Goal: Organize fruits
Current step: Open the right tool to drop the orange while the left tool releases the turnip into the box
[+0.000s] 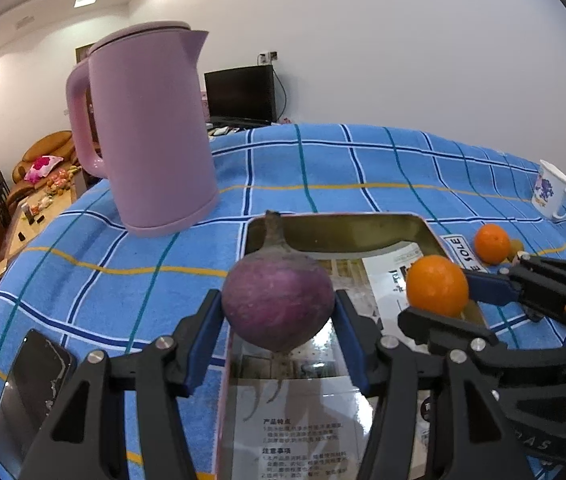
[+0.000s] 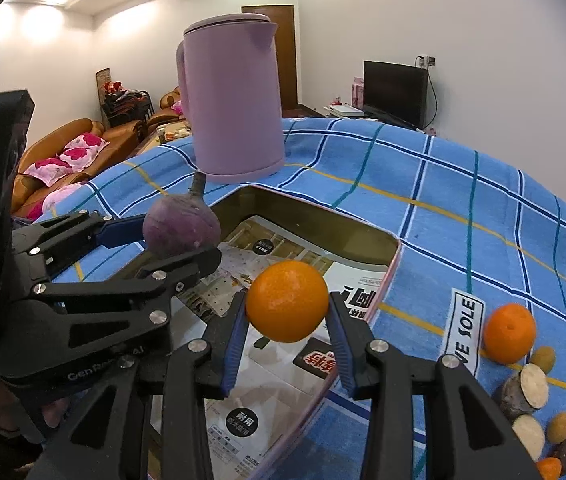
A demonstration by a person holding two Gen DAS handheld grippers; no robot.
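Note:
My left gripper (image 1: 279, 320) is shut on a purple turnip (image 1: 277, 304) and holds it above a shallow metal tray (image 1: 335, 228) lined with printed paper. My right gripper (image 2: 287, 320) is shut on an orange (image 2: 287, 301) and holds it over the tray's (image 2: 397, 252) right side. The right gripper also shows in the left wrist view (image 1: 439, 300) with the orange (image 1: 437, 286). The left gripper with the turnip (image 2: 181, 226) shows in the right wrist view. A second orange (image 2: 509, 333) lies on the blue checked cloth right of the tray.
A pink kettle (image 1: 147, 128) stands behind the tray. A white mug (image 1: 553, 190) stands at the far right. A phone (image 1: 29, 392) lies at the near left. Cut sweet potato pieces and small fruits (image 2: 531, 404) lie near the second orange. A label strip (image 2: 465, 330) lies beside the tray.

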